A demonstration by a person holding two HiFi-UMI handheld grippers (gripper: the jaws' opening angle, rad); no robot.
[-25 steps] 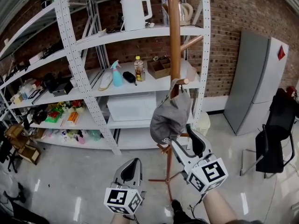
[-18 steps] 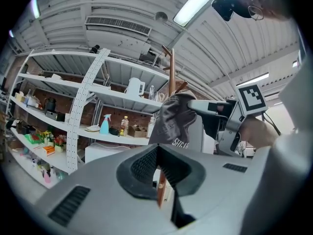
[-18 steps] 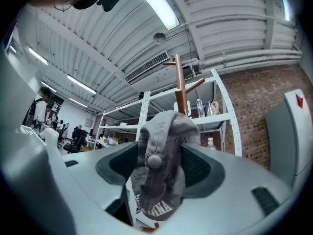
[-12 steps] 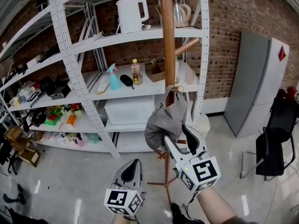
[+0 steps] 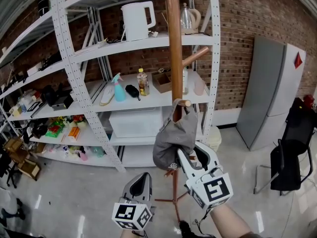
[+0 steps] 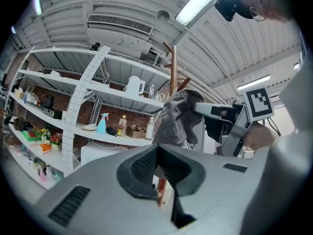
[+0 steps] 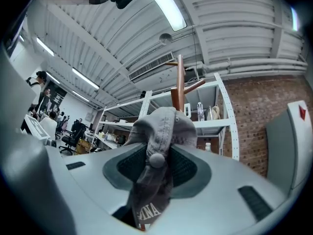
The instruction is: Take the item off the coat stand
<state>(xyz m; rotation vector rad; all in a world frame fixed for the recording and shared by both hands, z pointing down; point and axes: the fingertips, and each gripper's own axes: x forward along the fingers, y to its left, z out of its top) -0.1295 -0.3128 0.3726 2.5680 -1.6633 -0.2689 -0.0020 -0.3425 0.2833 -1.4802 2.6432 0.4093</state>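
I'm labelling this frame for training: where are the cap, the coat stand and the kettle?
cap [image 5: 168, 138]: head view, on its crown.
coat stand [image 5: 172, 43]: head view, on the pole.
kettle [image 5: 136, 16]: head view, on its body.

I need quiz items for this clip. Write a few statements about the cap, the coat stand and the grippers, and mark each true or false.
1. The cap hangs on the coat stand. True.
2. The left gripper grips the cap. False: its jaws are together with nothing in them, and it sits lower than the cap.
3. The right gripper has the cap between its jaws. True. The jaws have just been closing, and the pads now pinch the fabric.
4. The kettle on the upper shelf is black. False: it is white.
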